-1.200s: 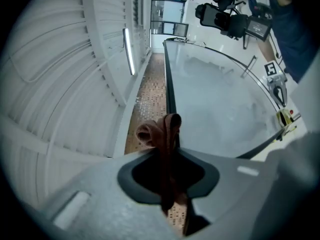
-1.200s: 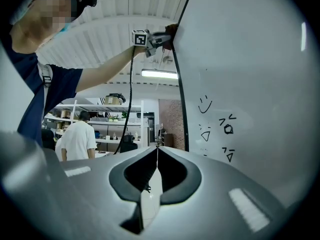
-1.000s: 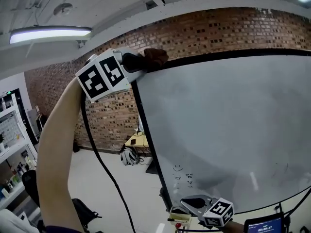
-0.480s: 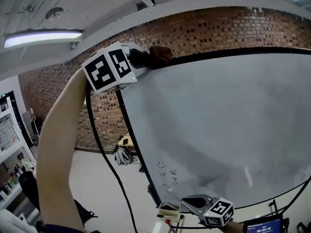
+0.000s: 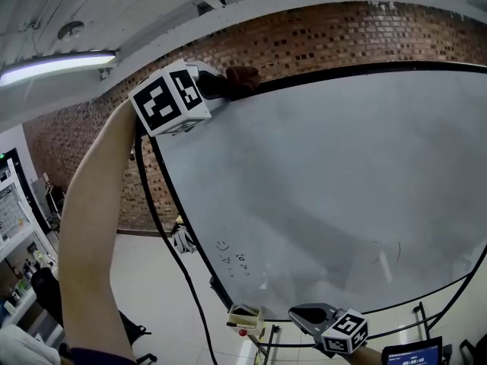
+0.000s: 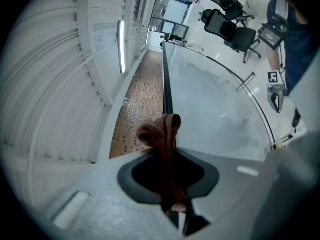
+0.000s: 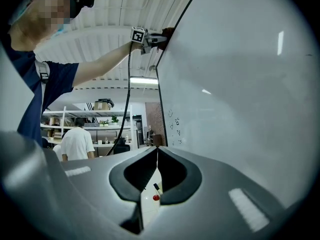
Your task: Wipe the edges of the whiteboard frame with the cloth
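Left gripper (image 5: 223, 87) jaws clamped on a brown cloth (image 5: 242, 78); its bunched end sticks out past the tips, onto the top of the black whiteboard frame (image 5: 365, 70); best slid along under steady pressure, cloth riding the edge; right gripper (image 5: 300, 315), jaws together and empty, hangs near the lower edge.

Your whiteboard (image 5: 327, 181) runs off the right edge of the head view, so its far frame can't be seen. The small scribbles (image 5: 232, 258) at its lower left are too tiny to read. The cloth (image 6: 162, 134) disappears between the pinched jaws of the left gripper (image 6: 168, 153) (its lower end is hidden). At bottom right, a screen (image 5: 415, 353) is cut by the edge, its print illegible.
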